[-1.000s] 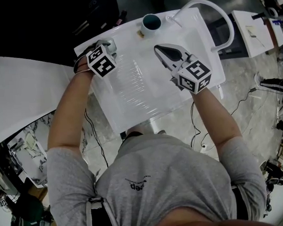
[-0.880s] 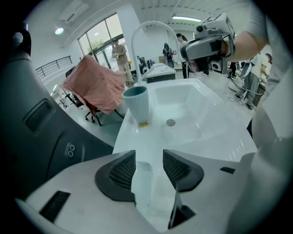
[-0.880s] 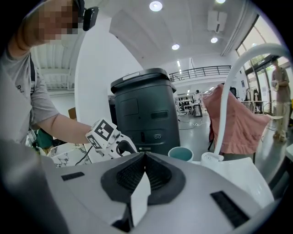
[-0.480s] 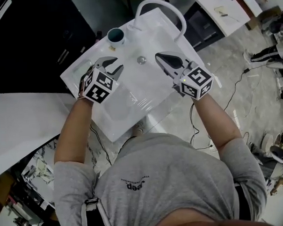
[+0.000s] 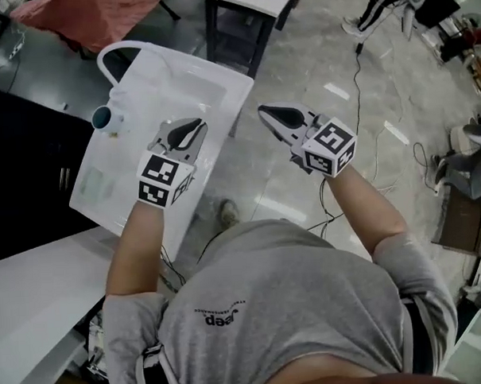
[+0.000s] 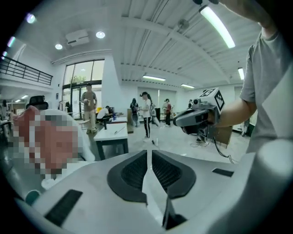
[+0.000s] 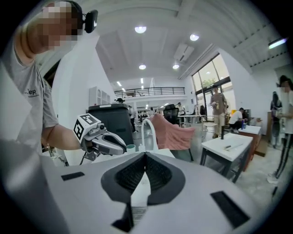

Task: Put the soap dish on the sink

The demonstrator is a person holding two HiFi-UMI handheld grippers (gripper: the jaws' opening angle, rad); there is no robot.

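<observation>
The pale translucent soap dish (image 5: 97, 184) lies on the near left ledge of the white sink (image 5: 180, 86), with no gripper touching it. My left gripper (image 5: 182, 134) hangs above the sink's right part, well apart from the dish. Its jaws are closing to a thin slit, with nothing between them (image 6: 147, 153). My right gripper (image 5: 277, 114) is off the sink, over the floor, its tips together and empty (image 7: 145, 155). Each gripper view shows the other gripper, held up level.
A teal cup (image 5: 102, 118) and an arched white faucet (image 5: 119, 53) stand at the sink's far end. A black cabinet (image 5: 25, 173) and a white counter (image 5: 38, 291) lie to the left. A white table (image 5: 248, 0), floor cables and several people are farther off.
Both grippers have pulled back off the sink and risen. The left jaws went from wide open to almost together. The head view swung, so the sink now lies at left.
</observation>
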